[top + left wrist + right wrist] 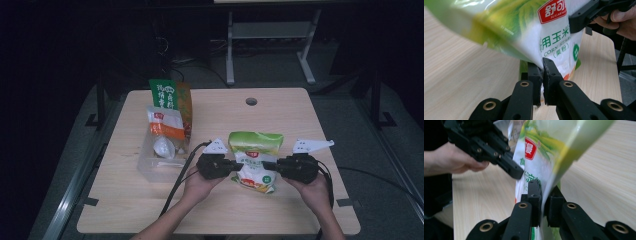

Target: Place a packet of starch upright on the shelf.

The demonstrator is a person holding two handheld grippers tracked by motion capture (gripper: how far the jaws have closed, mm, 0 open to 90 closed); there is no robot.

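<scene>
Left gripper (239, 165) and right gripper (266, 165) each clamped an edge of the corn starch bag (255, 159), lifted near-centre; goal unknown, placement apparently pending.

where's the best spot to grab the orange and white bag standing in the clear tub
Probably its flat top seam: the orange and white bag stands upright in the clear tub, top edge exposed. Bring a hand-held gripper from above on the near side, since the green and orange carton stands close behind it.
</scene>
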